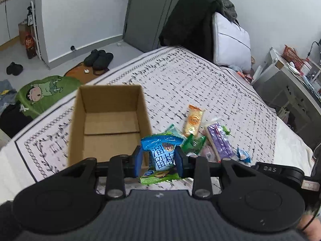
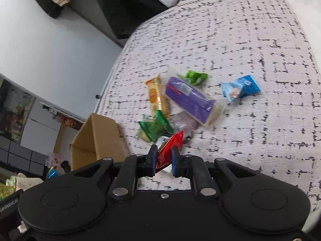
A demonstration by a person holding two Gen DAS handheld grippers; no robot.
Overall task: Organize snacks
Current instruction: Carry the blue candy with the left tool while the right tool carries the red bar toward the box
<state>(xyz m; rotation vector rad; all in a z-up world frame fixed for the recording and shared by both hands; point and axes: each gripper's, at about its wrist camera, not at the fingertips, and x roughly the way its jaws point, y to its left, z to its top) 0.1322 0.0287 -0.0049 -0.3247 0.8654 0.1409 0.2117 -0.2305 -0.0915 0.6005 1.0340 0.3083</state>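
The left gripper has its blue-padded fingers clamped on a glossy blue-and-green plastic snack packet with large dark characters on a pale blue panel; its crimped blue top stands upright between the pads, and its green lower edge hangs below them. The packet is held just beside the near right corner of an open brown cardboard box, which sits on the bed's white cover with a black broken-line pattern. The box's flaps are folded flat on its bottom and nothing lies inside.

The right gripper has its fingers squeezed on a shiny red foil snack packet, crumpled and tilted, its tip pointing up and to the right.

The other snacks lie in a loose cluster on the cover to the right of the box. A long orange-and-cream wrapped biscuit pack lies next to a clear-wrapped purple block pack with a pale end. A small green packet lies at the near end of the biscuit pack, and a second green packet peeks from behind the purple pack. A light blue packet lies apart on the right. A clear crinkled wrapper sits under the purple pack's near edge.
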